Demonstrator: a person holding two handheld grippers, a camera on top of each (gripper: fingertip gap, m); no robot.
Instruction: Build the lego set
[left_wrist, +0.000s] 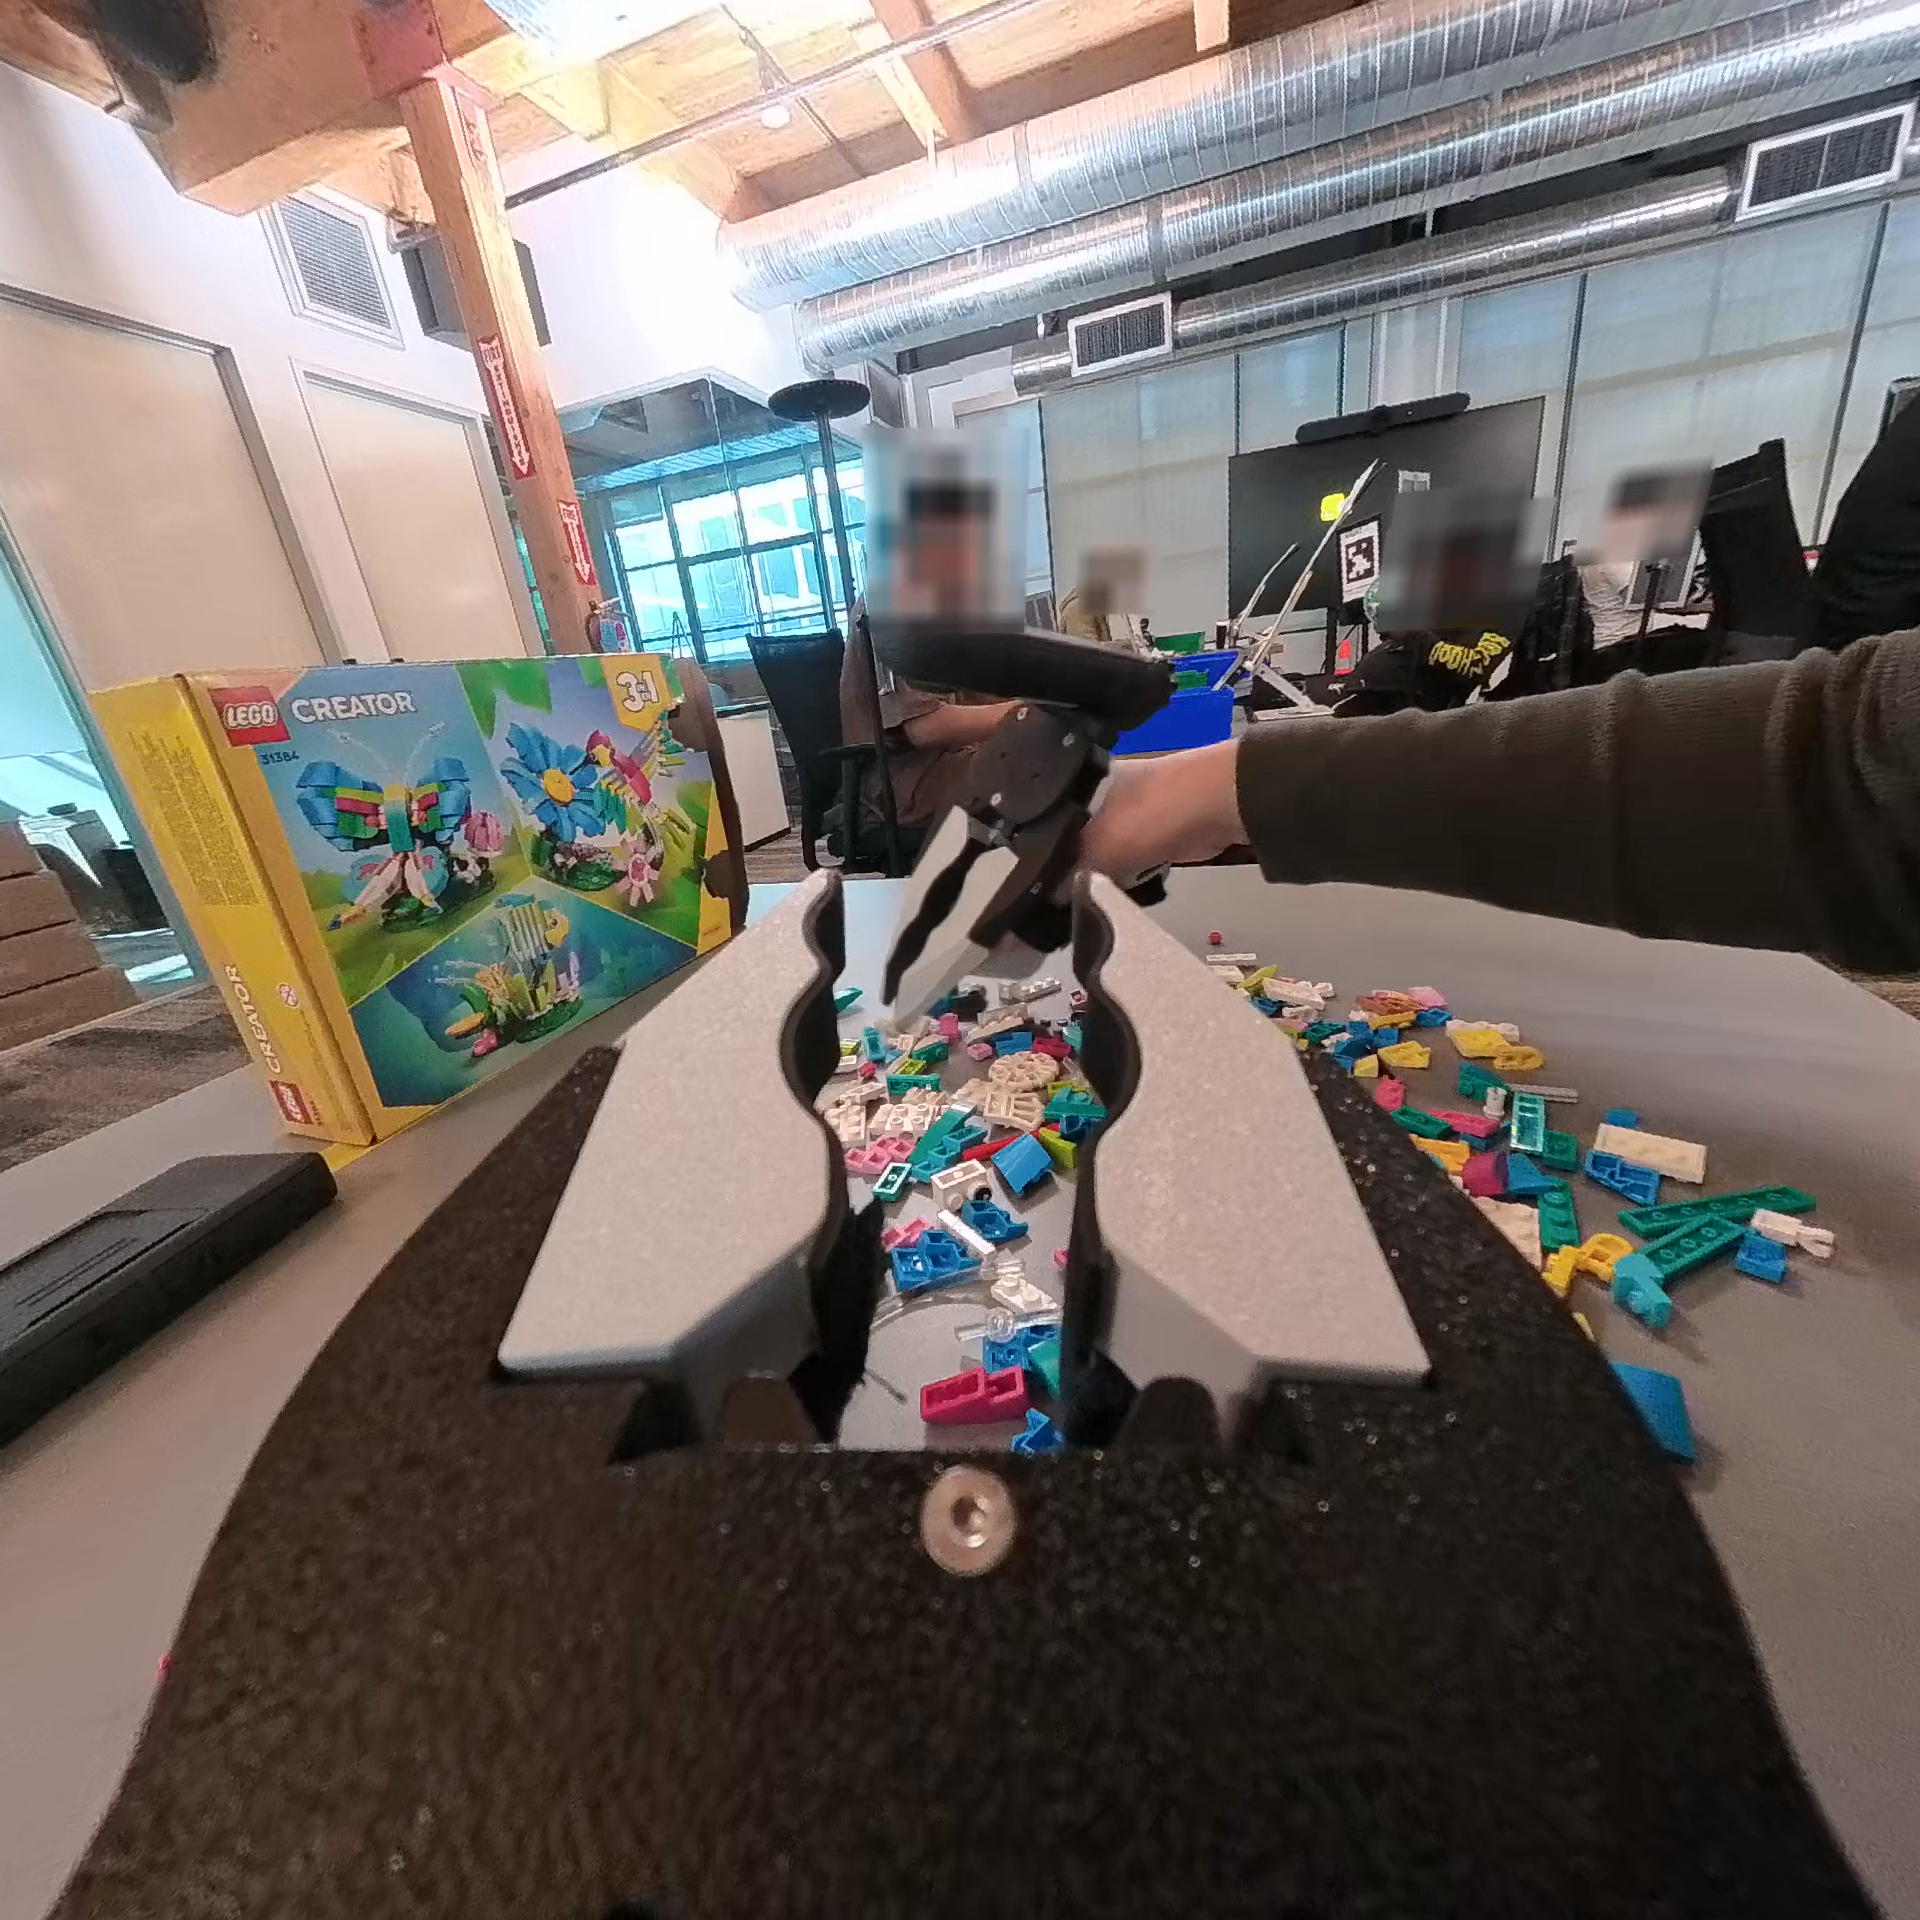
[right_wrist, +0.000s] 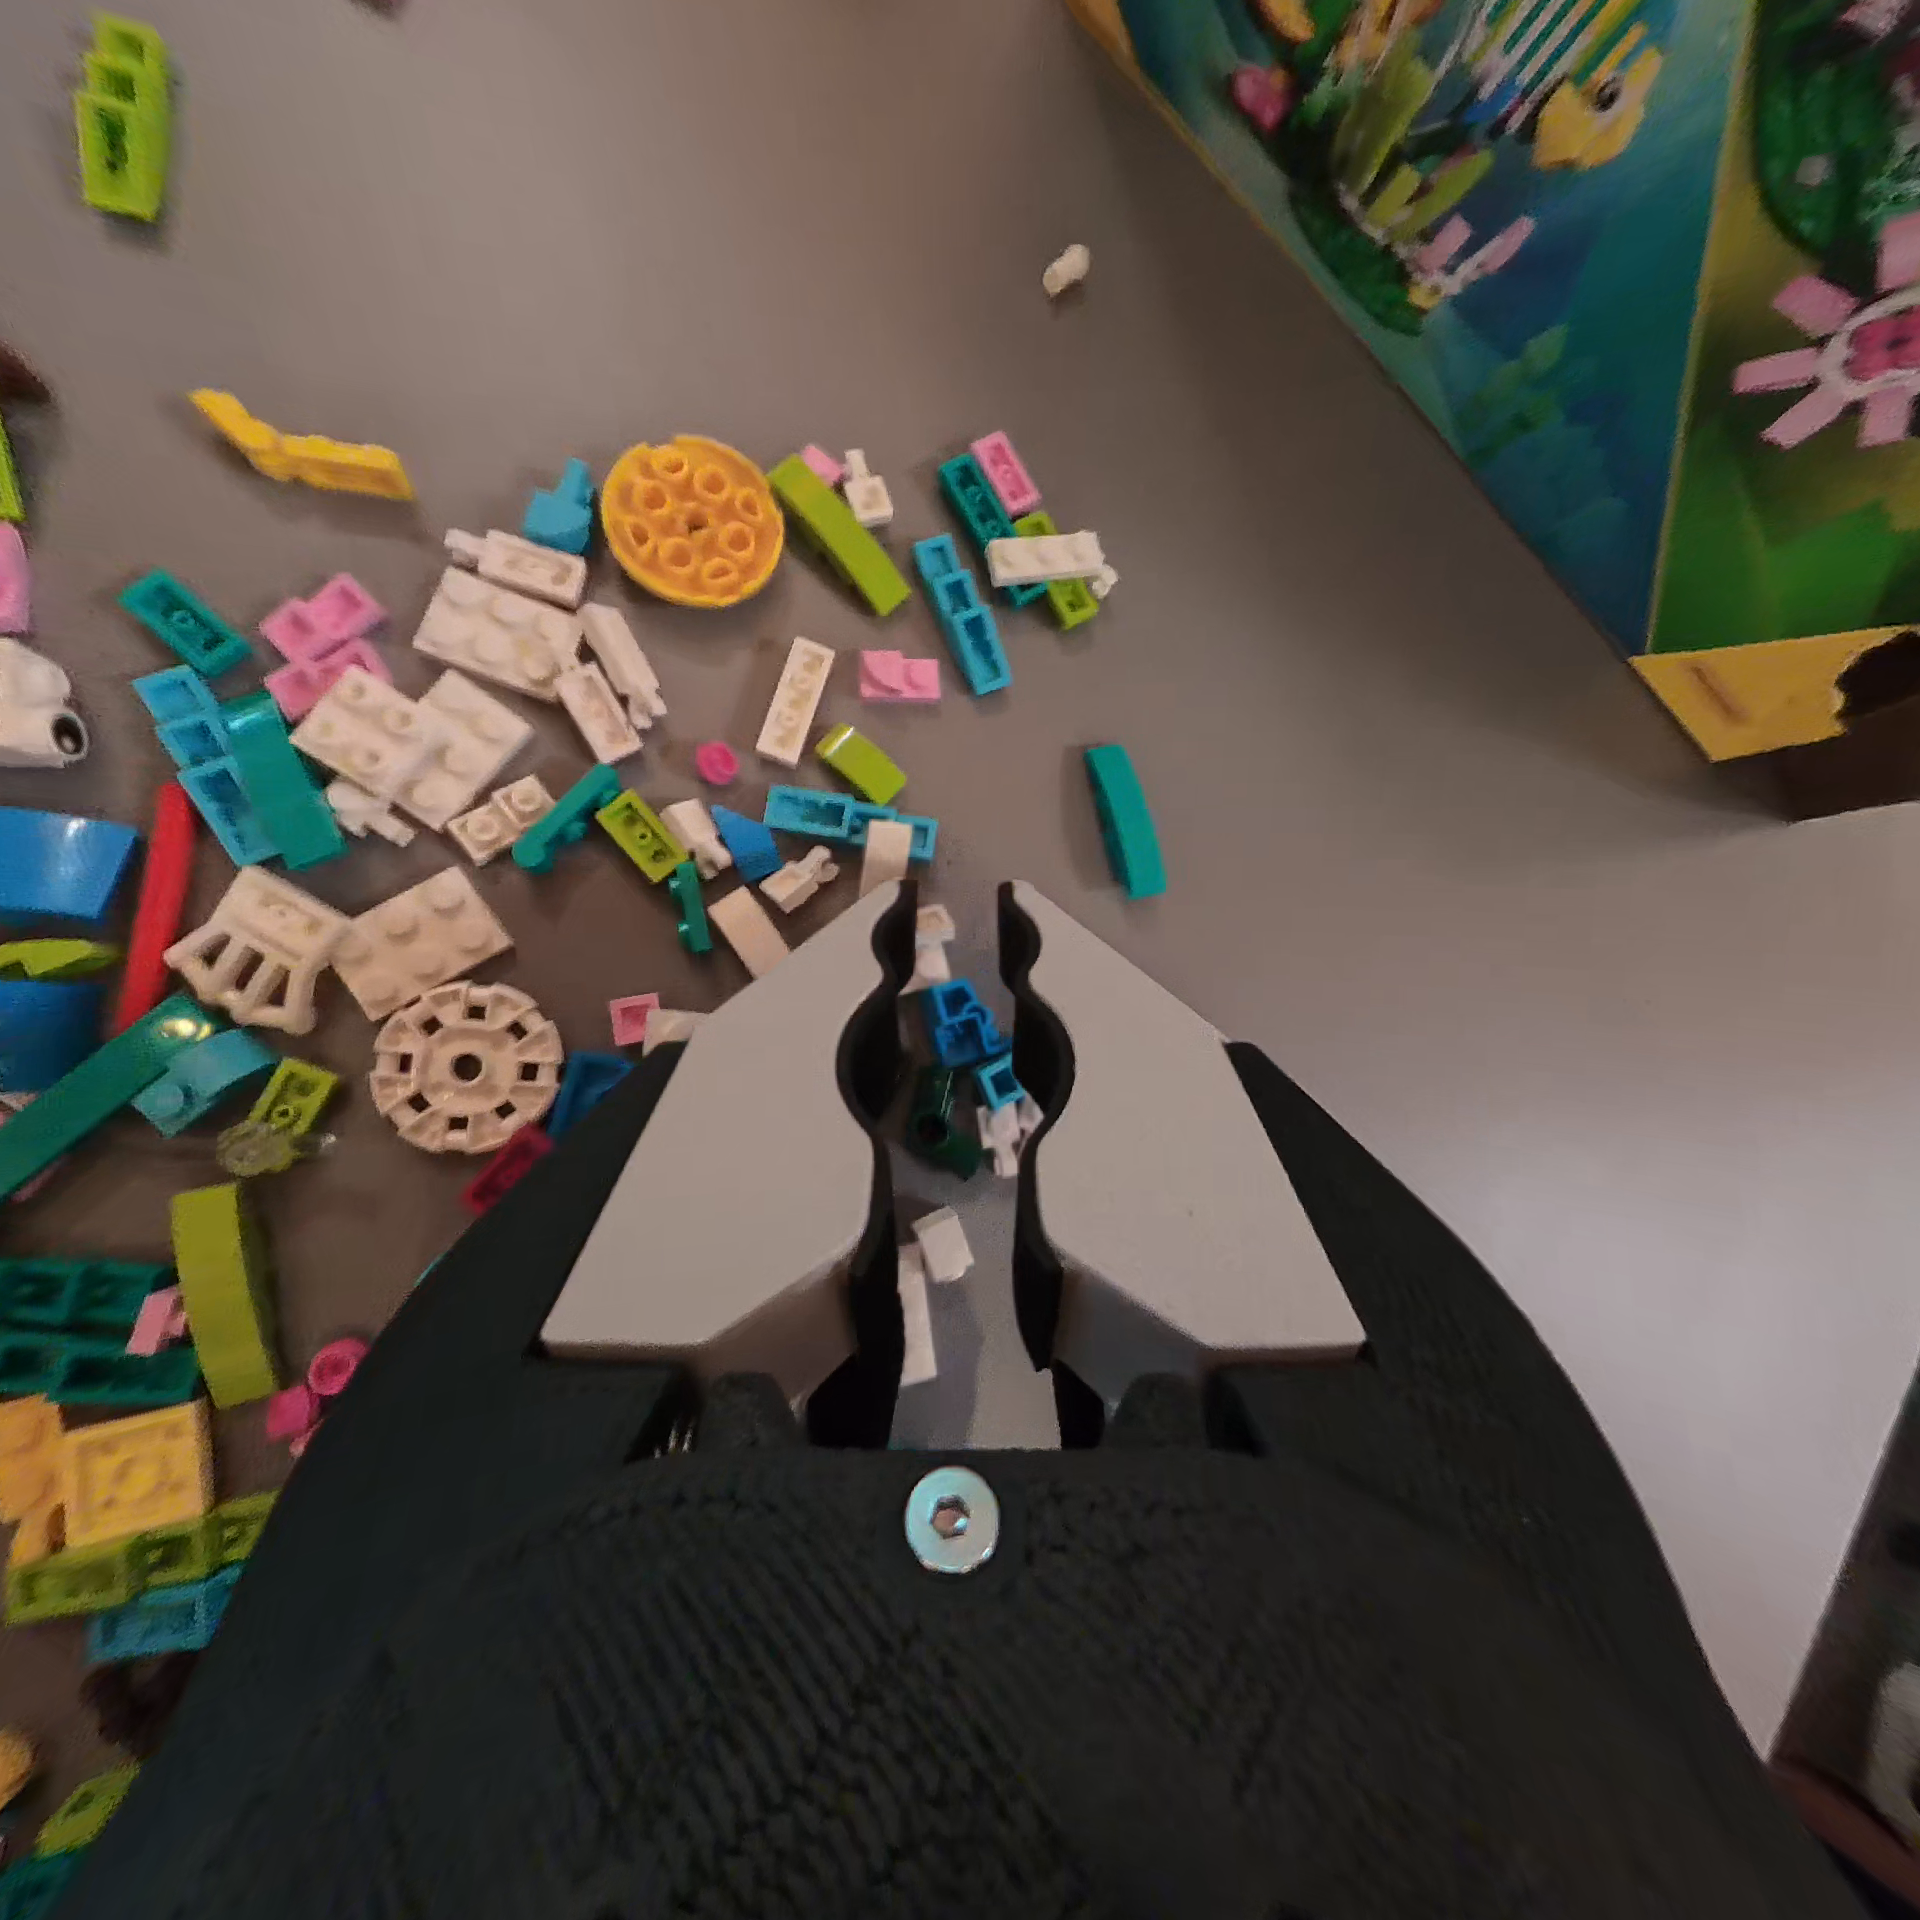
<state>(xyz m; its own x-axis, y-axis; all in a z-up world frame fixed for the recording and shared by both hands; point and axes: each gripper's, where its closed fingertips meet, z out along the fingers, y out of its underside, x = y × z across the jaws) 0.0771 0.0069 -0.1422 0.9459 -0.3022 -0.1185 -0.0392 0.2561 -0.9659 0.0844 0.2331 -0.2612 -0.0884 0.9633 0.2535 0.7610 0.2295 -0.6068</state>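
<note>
Task's thing: the loose lego pieces (right_wrist: 499, 707) lie scattered flat on the grey bench (right_wrist: 1351, 1039), none joined yet as far as I can see.
Landmark: the set's box (left_wrist: 447, 883) stands upright on the bench; the pile spreads out beside its front face.
Right gripper (right_wrist: 957, 902): hovers tip-down over the edge of the pile nearest the box, jaws a narrow gap apart, nothing clamped; small blue (right_wrist: 961, 1023), dark green and white bits show on the bench through the gap.
Left gripper (left_wrist: 958, 894): held low, farther from the box than the pile, jaws apart and empty.
Handling, as I judge it: hard, light, smooth plastic; stiff, not fragile, but small bits may slip or flick away if pinched off-centre.
Where to hold: across the two long side walls, mid-length, not on studs or slopes.
Long axis, example: the teal curved piece (right_wrist: 1125, 821) lies alone, nearer the box than the pile, its long axis running towards the box and away from it.
Round pieces: the yellow disc (right_wrist: 692, 520) lies studs up; no long axis.
</note>
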